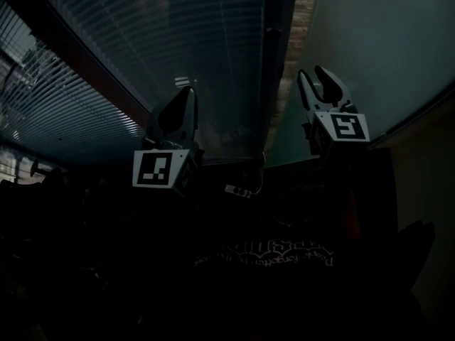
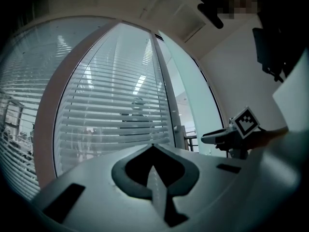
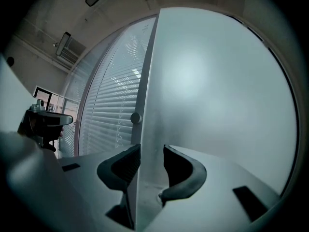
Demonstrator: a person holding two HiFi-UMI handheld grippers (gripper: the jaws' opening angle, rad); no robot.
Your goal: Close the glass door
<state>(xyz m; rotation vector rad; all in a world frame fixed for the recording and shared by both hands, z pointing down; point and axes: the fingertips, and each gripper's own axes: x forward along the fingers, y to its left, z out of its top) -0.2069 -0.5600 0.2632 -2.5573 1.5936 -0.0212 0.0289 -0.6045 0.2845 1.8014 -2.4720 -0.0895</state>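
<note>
While the door (image 3: pixel 217 91), frosted glass, stands ahead and to the right w/ its free edge toward the blinds (image 3: pixel 111 110), that edge runs btwn the jaws of the right tool (image 3: pixel 152 149). The jaws pinch it at a narrow gap, one jaw each side. Round knob (image 3: pixel 136 117) sits just left of the edge, above the jaws. Left tool (image 2: pixel 153 149) is raised nearby to the left, jaws together w/ nothing in them, facing the blinds.
</note>
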